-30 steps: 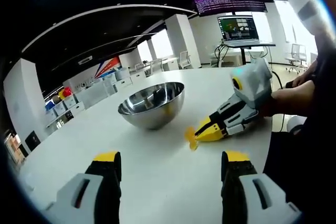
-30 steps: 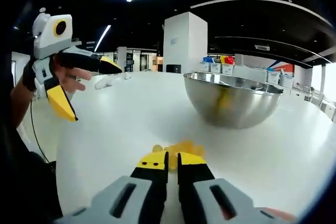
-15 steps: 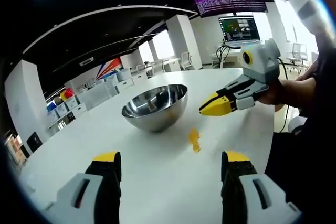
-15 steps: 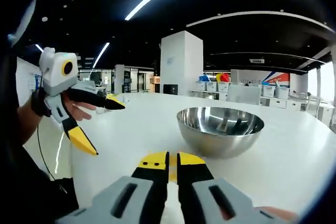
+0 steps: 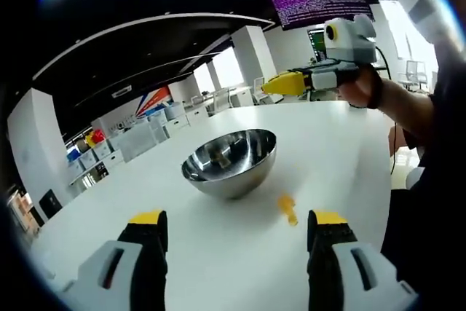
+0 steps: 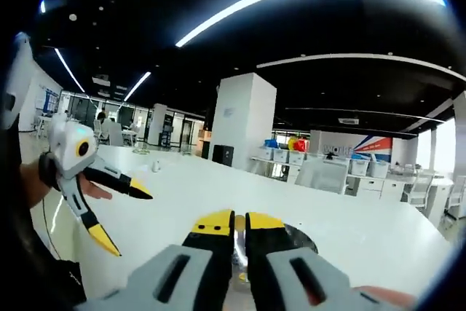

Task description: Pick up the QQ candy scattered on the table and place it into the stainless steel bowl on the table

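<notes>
Left gripper view: the left claw rises from the bottom edge with its two yellow-tipped jaws set wide apart and nothing between them. The stainless steel bowl stands at frame centre on the white tabletop; something small lies inside it, too dim to identify. One piece of QQ candy lies on the tabletop just right of and below the bowl, apart from it. At upper right the right claw is held in a person's hand above the far side of the tabletop, its jaws pressed together; whether a candy sits between them cannot be made out. A second ago this claw lay low on the tabletop beside the candy; it now stands high and farther back, and the bowl appears slightly farther right. Right gripper view: the right claw rises at bottom centre, jaws nearly touching, with a sliver of yellowish material in the gap that is hard to identify. The bowl's rim peeps out just behind the jaws, mostly hidden by them. At left the left claw shows with jaws spread. A second ago the bowl stood fully visible at right and candy lay at the jaw tips.
</notes>
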`<action>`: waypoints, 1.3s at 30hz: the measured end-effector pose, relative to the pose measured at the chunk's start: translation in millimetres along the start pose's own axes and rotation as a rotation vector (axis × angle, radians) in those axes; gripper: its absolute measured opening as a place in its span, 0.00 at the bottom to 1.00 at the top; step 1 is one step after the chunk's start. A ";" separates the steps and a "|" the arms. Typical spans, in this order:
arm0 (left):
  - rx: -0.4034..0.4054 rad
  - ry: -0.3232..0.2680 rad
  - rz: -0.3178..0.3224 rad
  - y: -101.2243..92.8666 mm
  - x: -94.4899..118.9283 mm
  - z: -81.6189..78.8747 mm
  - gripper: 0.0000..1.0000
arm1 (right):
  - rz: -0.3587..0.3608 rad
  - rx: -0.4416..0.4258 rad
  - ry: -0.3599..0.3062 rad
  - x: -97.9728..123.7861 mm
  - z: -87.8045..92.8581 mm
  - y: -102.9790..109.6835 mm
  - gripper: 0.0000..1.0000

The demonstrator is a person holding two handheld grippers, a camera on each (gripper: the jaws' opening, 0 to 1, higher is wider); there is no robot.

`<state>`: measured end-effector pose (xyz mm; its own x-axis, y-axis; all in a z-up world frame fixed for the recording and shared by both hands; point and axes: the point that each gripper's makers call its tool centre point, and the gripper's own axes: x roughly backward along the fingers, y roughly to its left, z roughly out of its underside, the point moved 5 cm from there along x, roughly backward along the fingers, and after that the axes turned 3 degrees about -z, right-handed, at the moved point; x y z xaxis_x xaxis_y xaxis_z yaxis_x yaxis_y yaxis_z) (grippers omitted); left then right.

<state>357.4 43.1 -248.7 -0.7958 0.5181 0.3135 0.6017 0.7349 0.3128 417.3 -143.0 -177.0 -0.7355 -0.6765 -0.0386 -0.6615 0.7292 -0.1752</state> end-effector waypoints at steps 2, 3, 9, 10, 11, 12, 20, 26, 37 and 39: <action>-0.003 -0.001 0.001 2.4 -2.6 -1.1 0.78 | 0.001 0.002 -0.003 -11.7 -1.3 -7.6 0.04; -0.002 -0.003 0.001 3.9 -4.0 -1.9 0.78 | 0.002 -0.001 -0.003 -18.4 0.6 -10.9 0.04; 0.000 -0.013 0.005 6.6 -9.5 -3.1 0.78 | -0.009 -0.056 0.071 -57.2 38.2 -23.3 0.05; 0.000 -0.010 0.005 6.6 -9.7 -2.2 0.78 | -0.015 -0.057 0.087 -61.3 44.7 -23.6 0.05; 0.000 -0.007 0.005 6.8 -9.7 -1.0 0.78 | -0.018 -0.061 0.101 -63.5 49.4 -23.9 0.05; 0.001 -0.004 0.005 7.1 -9.7 -0.1 0.78 | -0.017 -0.067 0.117 -66.0 55.3 -24.4 0.05; 0.004 0.014 -0.006 11.1 -7.4 2.9 0.78 | -0.012 -0.098 0.145 -69.1 74.0 -28.6 0.09; -0.005 0.018 -0.006 9.7 -9.9 1.8 0.78 | -0.022 -0.122 0.083 -66.3 66.1 -28.7 0.19; -0.009 0.015 0.001 6.4 -10.8 -0.5 0.78 | 0.016 -0.111 0.062 -55.6 57.9 -38.8 0.19; -0.008 0.015 0.001 6.1 -10.5 -0.8 0.78 | 0.021 -0.104 0.051 -52.9 54.3 -39.7 0.19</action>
<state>369.5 41.7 -249.4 -0.7940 0.5125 0.3270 0.6033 0.7306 0.3197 490.5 -141.7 -221.4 -0.7539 -0.6569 0.0092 -0.6557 0.7516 -0.0716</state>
